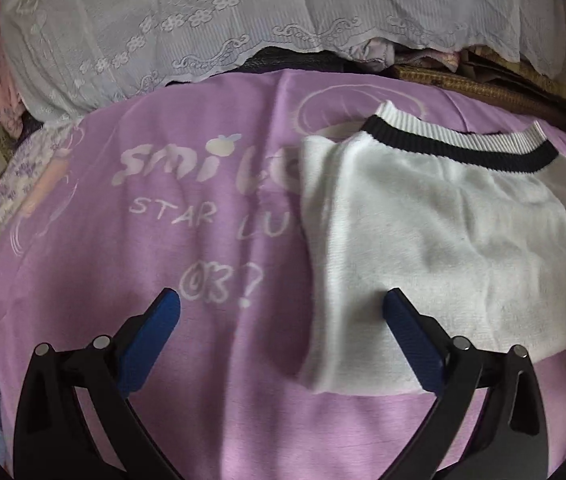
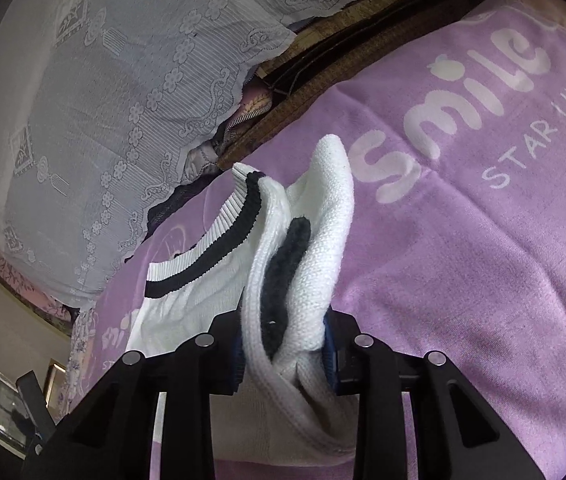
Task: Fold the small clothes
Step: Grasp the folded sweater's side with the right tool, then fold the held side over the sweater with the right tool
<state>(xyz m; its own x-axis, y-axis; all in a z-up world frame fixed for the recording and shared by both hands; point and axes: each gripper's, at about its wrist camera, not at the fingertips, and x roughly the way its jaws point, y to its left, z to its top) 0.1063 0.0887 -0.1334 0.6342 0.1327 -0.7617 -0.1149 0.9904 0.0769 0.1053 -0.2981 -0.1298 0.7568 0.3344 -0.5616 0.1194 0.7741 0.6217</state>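
- Right wrist view: the right gripper pinches a bunched edge of the white sweater, raised above the purple bed sheet.
- Left gripper hangs with fingers spread and empty, over the sweater's left edge; the sweater lies on the sheet, collar at the far side.
- Step, as I judge: folding one side over.
- Next: carry the held edge across the body, lay it flat, then release.

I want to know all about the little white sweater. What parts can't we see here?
- White sweater, left wrist view: right side cut off by the picture edge.
- Right wrist view: the bunched part between the right gripper jaws hides the layers underneath.
- Whole shape: unclear in both.
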